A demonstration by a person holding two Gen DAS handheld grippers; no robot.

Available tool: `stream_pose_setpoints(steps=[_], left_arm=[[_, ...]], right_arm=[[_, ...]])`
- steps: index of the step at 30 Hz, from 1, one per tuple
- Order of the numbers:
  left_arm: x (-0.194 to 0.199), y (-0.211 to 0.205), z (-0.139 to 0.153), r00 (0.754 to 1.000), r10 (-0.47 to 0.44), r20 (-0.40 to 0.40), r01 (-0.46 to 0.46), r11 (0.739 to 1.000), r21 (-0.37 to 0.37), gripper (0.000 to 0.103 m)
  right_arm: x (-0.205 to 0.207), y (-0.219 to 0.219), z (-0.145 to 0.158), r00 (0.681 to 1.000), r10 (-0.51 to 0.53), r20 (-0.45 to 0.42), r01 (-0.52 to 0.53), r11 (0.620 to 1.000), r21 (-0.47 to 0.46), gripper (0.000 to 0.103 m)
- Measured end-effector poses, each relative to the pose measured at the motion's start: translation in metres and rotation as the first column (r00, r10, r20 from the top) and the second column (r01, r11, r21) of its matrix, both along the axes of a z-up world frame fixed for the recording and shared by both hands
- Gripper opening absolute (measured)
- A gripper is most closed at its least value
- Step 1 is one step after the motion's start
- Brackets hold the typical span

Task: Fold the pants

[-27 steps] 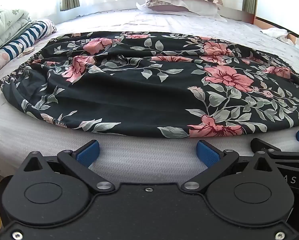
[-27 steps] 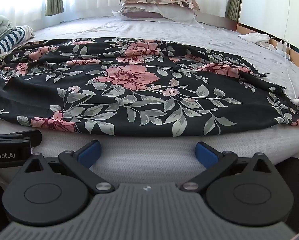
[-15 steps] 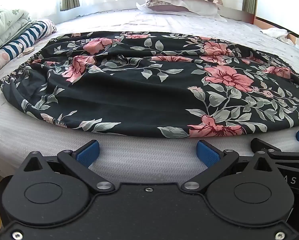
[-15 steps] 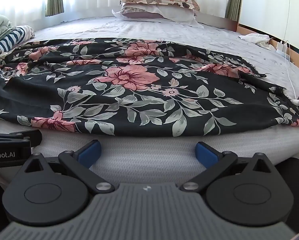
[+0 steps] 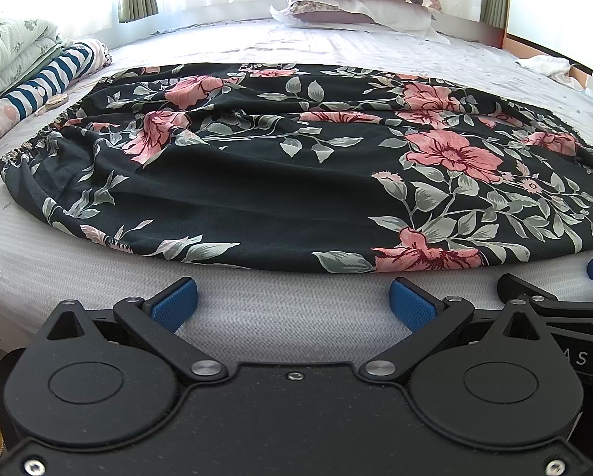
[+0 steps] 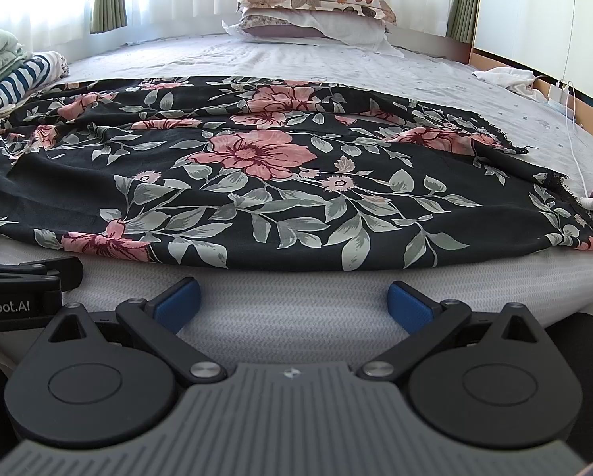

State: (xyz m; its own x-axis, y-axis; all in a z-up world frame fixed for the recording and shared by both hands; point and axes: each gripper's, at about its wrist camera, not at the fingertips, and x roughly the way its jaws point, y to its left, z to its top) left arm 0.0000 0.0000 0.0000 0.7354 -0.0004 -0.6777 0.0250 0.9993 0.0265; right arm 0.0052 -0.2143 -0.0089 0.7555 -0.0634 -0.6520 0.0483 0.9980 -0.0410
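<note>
The black floral-print pants of thin, soft fabric (image 5: pixel 280 166) are lying spread flat across the bed, just ahead of both sets of jaws, with the gathered waistband (image 5: pixel 38 139) off to the far left of the left jaws and the frayed leg hems (image 6: pixel 550 182) off to the right of the right jaws. The left gripper (image 5: pixel 292 297) is hovering just short of the near edge of the cloth, its jaws spread wide and holding nothing. The right gripper (image 6: pixel 292 297) is sitting beside it in the same way, jaws wide apart and empty, with the near hem just beyond its blue pads (image 6: pixel 177 301).

The fold is not yet begun, I judge. To do it well, each gripper should be reaching forward and pinching the near edge through both layers, the left nearer the waistband and the right nearer the hems, then lifting together so the slippery cloth is not bunching or sliding.

The white textured mattress cover (image 5: pixel 280 317) is carrying the pants and looks soft, so pressing down to catch the edge may be sinking in. Beyond the jaws, stacked floral pillows (image 6: pixel 316 8) are resting at the head; a blue-and-white striped folded cloth (image 5: pixel 54 75) is lying far left, and a white charging cable (image 6: pixel 574 131) is trailing far right, near the hems.
</note>
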Motion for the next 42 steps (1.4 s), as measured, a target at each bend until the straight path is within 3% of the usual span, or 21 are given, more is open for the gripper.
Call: stream_pose_setpoints(steps=[21, 42], left_arm=[[0.000, 0.000, 0.000, 1.000, 0.000, 0.000, 0.000, 1.000, -0.001, 0.103], [0.001, 0.003, 0.002, 1.000, -0.001, -0.010, 0.001, 1.000, 0.000, 0.103]], right_arm=[[0.000, 0.001, 0.001, 1.000, 0.000, 0.001, 0.000, 1.000, -0.003, 0.103], [0.006, -0.006, 0.012, 0.998, 0.021, -0.061, -0.020, 1.000, 0.018, 0.103]])
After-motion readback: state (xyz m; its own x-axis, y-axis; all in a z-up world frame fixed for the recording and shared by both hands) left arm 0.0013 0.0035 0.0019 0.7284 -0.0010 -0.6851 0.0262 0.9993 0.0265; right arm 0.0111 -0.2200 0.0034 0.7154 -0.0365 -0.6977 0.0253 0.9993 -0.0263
